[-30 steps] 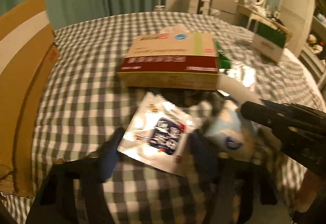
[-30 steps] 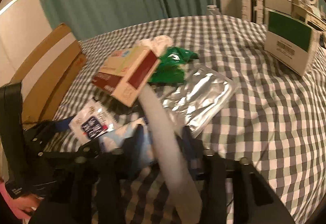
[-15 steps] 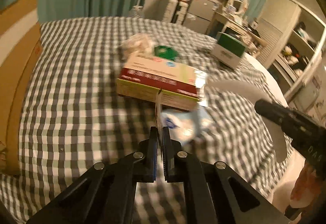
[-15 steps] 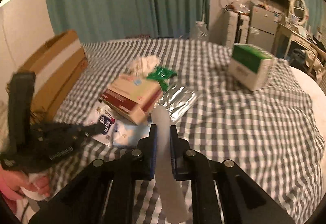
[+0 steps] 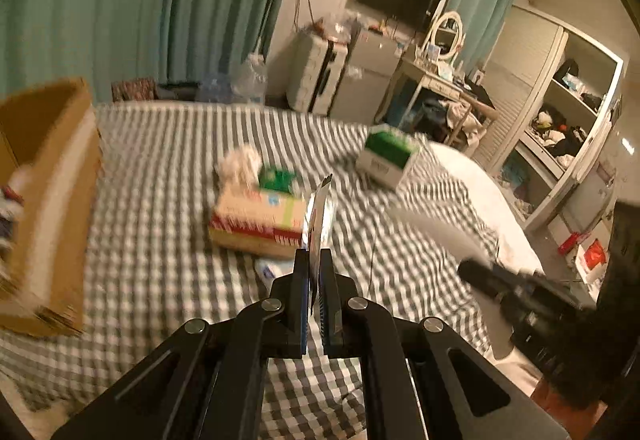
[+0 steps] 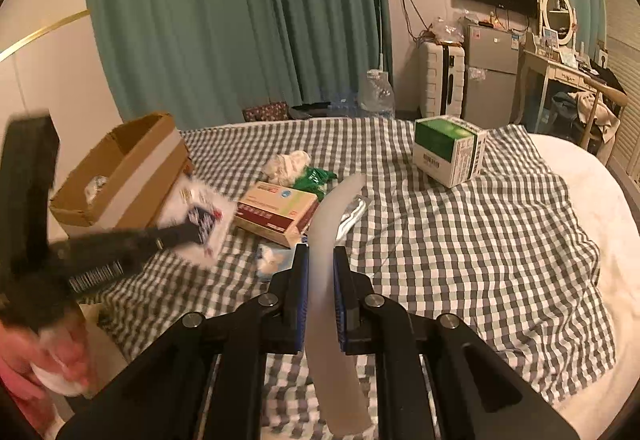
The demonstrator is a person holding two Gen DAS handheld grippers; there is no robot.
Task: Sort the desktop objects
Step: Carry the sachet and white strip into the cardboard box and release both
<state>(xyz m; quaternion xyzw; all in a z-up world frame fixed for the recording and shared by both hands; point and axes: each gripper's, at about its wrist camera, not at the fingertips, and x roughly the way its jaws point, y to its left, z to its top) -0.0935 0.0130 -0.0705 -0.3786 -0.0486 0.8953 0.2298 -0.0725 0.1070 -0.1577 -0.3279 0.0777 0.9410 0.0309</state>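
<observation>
left tongs (image 5: 315,268): jaws clamped on the edge of a foil sachet (image 5: 318,216), which stands edge-on above the pads; lifted clear of the checked cloth.
right tongs (image 6: 320,264): jaws pinched on a translucent white curved strip (image 6: 334,224); long tail hangs below the pads, tip arcs up and forward.
surface: round bench (image 6: 480,240) under a checked cloth.
drop target (judged): open cardboard box (image 6: 120,176) at the left edge, already holding small items.
still to sort: red-and-tan carton (image 6: 276,212), green packet (image 6: 314,176), crumpled white wad (image 6: 288,162), blue-white pack (image 6: 274,260), silver pouch (image 6: 352,214) partly behind the strip, green-topped box (image 6: 448,152) well apart to the right.
step in hand: both picks made; carry phase.
do it well: sachet is gripped by a thin edge only, so slow swing, no wrist snap, or it slips. Left side is nearer the cardboard box, so it should go first; the two tools sit close and could clash.
strip: floppy, overhangs both ways. Keep it high over the carton and feed the tail in first.
release: open only once each item is inside the box walls.
blur: left view is smeared; sachet print unreadable.
</observation>
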